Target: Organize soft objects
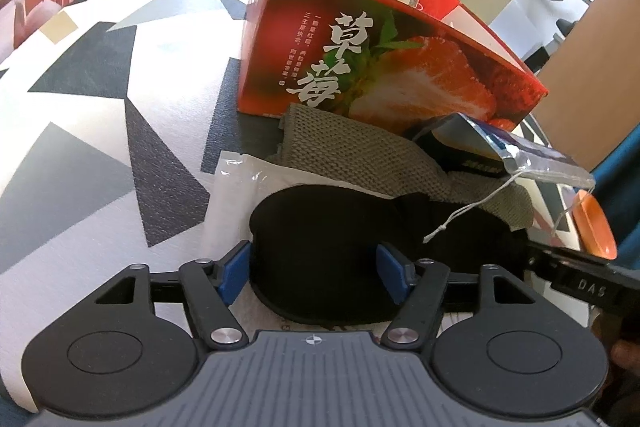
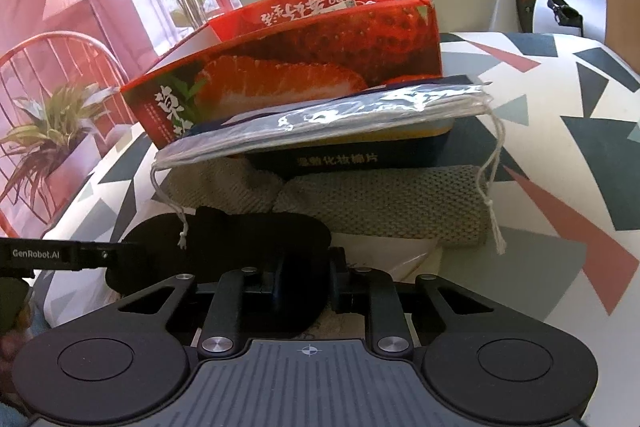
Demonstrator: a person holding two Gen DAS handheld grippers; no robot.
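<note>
We see the left gripper (image 1: 314,275) spread wide around one end of a black eye mask (image 1: 320,247). Its blue pads (image 1: 232,277) sit right at the two sides of the mask, and we cannot tell if they press on it. The right gripper (image 2: 306,287) is squeezed almost together, and it pinches the other end of the mask (image 2: 248,239) between its fingers.

The mask is soft, dark and rounded. It lies in front of the red strawberry box (image 1: 360,47), on a white plastic bag (image 1: 240,179) that rests on the table cloth (image 1: 100,87) with grey and black triangles.

Between the mask and the box lies a grey knitted cloth (image 1: 352,147), folded and bumpy. On top of that cloth, just in front of the box, sits a dark blue packet (image 2: 352,155) in a shiny clear pouch (image 2: 320,123). Its white strings (image 2: 494,187) hang down, and one of them dangles over the mask.
</note>
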